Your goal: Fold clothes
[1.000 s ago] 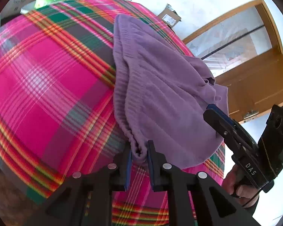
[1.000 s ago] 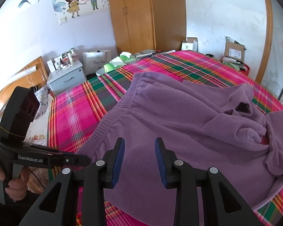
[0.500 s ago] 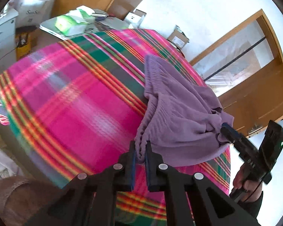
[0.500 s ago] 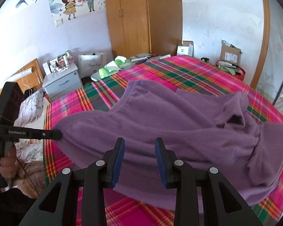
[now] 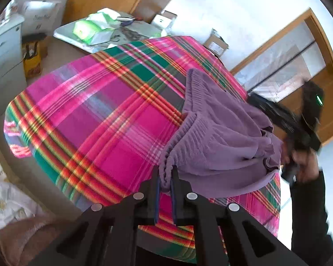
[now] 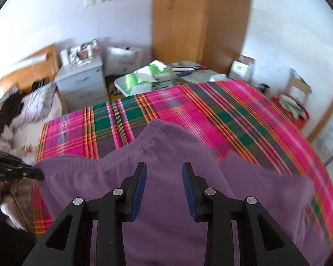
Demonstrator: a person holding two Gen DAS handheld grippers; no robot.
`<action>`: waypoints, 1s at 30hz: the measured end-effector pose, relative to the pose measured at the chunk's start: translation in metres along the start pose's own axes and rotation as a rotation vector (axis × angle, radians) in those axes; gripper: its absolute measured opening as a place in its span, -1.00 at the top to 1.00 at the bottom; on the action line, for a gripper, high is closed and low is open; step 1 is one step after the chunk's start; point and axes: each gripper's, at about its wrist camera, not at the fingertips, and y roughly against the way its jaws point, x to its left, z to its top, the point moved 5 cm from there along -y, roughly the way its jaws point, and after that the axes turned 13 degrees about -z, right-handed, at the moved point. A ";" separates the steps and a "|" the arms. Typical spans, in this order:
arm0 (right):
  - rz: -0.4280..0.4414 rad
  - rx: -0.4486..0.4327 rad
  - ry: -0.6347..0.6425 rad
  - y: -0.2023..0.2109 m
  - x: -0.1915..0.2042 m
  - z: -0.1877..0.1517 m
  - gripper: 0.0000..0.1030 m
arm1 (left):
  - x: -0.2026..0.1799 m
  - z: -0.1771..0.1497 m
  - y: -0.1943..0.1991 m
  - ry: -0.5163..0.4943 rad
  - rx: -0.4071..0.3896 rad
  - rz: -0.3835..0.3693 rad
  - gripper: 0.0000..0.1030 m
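Observation:
A purple sweater hangs bunched over a bed with a pink and green plaid cover. My left gripper is shut on the sweater's ribbed hem, which is gathered between its jaws. In the right wrist view the same gripper pinches the sweater's left corner and holds it raised. My right gripper stands open above the spread purple sweater, with a wide gap between its blue pads. From the left wrist it shows blurred beyond the sweater's far side, held by a hand.
A white nightstand and a low table with green packs stand past the bed's far edge. A wooden wardrobe rises behind them. Cardboard boxes sit at the right. Printed bedding lies at the left.
My left gripper has pulled back and up with the hem, lifting the sweater's edge off the cover. The right gripper has risen, still open, and more of the bed shows.

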 end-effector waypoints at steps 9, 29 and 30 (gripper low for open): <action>0.121 0.066 0.169 -0.090 0.019 0.046 0.34 | 0.015 0.002 -0.014 -0.001 0.057 -0.011 0.84; 0.325 0.198 0.224 -0.137 0.018 0.045 0.50 | 0.015 0.005 -0.016 -0.071 0.092 -0.026 0.83; 0.325 0.197 0.224 -0.135 0.020 0.045 0.58 | 0.014 0.005 -0.016 -0.075 0.092 -0.018 0.83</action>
